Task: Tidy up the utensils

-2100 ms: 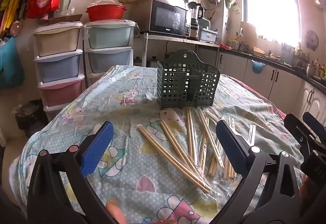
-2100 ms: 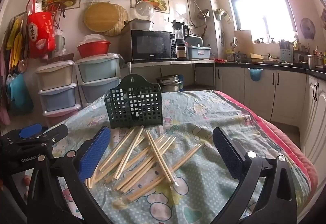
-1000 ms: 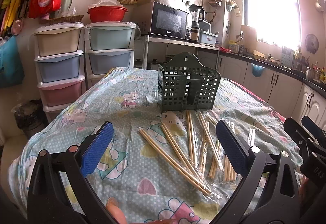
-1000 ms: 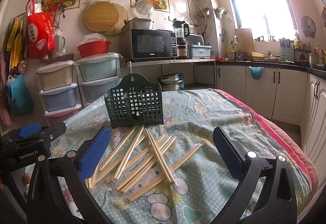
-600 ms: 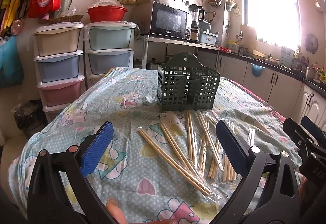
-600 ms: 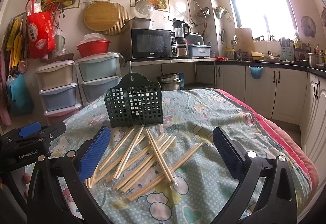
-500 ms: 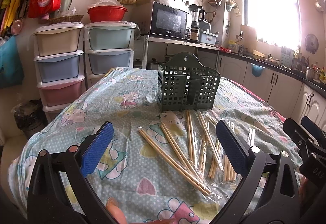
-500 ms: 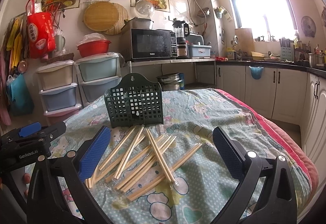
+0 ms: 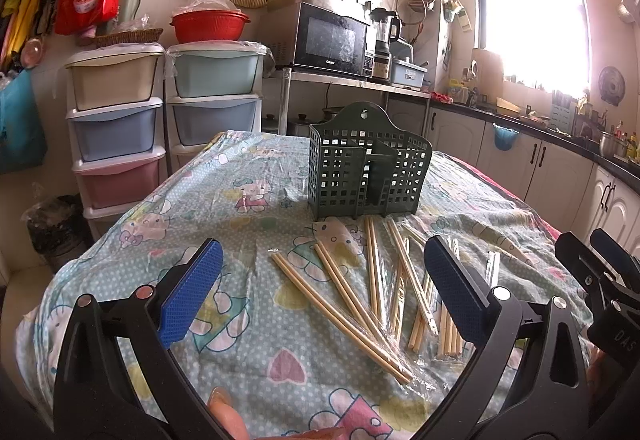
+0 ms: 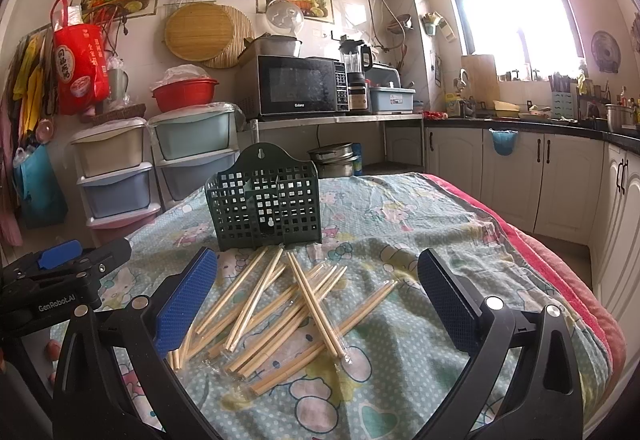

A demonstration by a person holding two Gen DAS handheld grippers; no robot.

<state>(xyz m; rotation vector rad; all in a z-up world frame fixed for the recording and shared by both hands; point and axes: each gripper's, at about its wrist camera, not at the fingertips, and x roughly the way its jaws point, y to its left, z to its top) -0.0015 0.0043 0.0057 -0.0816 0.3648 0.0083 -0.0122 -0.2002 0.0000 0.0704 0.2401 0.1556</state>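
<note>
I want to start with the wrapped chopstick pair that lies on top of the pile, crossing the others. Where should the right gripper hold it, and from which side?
Likely at its middle, from above, with the right gripper turned so its open jaws close across the thin shaft. It lies flat on the other chopsticks, so there is little room beneath it.

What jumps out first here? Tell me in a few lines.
The scatter of wrapped chopsticks lying crisscrossed on the cartoon-print tablecloth catches the eye first. Just behind them stands the dark green lattice utensil basket, upright and empty. Both tools, left and right, frame the pile, open and holding nothing.
</note>
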